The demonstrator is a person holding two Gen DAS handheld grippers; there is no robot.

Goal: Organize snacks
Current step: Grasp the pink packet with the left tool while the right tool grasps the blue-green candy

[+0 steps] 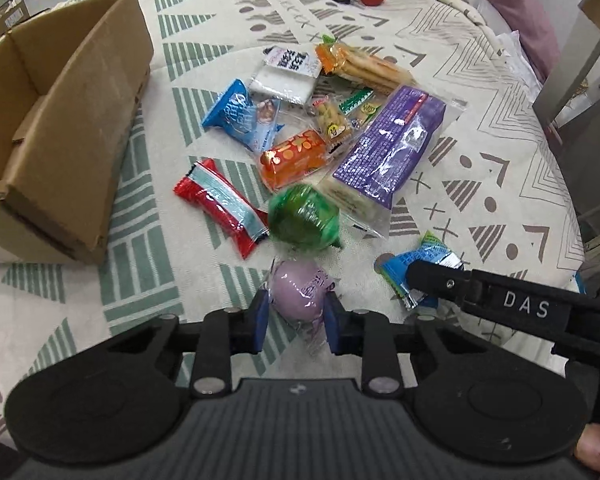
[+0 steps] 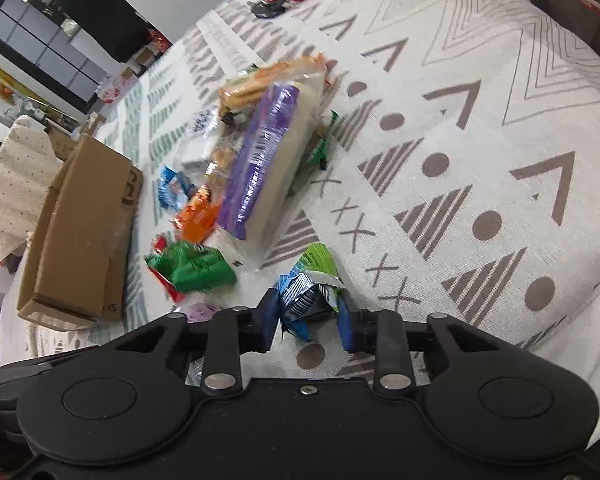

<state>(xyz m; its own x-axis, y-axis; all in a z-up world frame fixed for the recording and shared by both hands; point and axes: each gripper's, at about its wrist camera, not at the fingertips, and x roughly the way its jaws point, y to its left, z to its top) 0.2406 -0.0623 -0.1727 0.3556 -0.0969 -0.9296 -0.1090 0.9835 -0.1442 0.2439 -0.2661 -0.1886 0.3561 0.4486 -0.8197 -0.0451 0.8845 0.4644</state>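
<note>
— on the patterned tablecloth [image 1: 480, 92] nearly everything's loose; the cardboard box [image 1: 60, 152] at the left shows nothing inside, as far as i can see into it.

— so hardly started, i'd say?

— that's my guess. the left gripper [image 1: 295, 316] has its blue pads pressed on either side of a pale purple wrapped snack [image 1: 300, 292], narrowed right onto it, near the table's front edge. the right gripper [image 2: 309, 314] is pinched on a small blue-and-green packet [image 2: 310, 284], just right of the pile.

— what's left?

— the red packet [image 1: 220, 204], green wrapped snack [image 1: 302, 216], orange one [image 1: 292, 158], blue bag [image 1: 240, 114], the big purple biscuit pack [image 1: 392, 140], the cracker sleeve [image 1: 364, 66] and more behind.

— any writing?

— "das" on the right gripper's arm. the print on the wrappers is too small for me to read.
</note>
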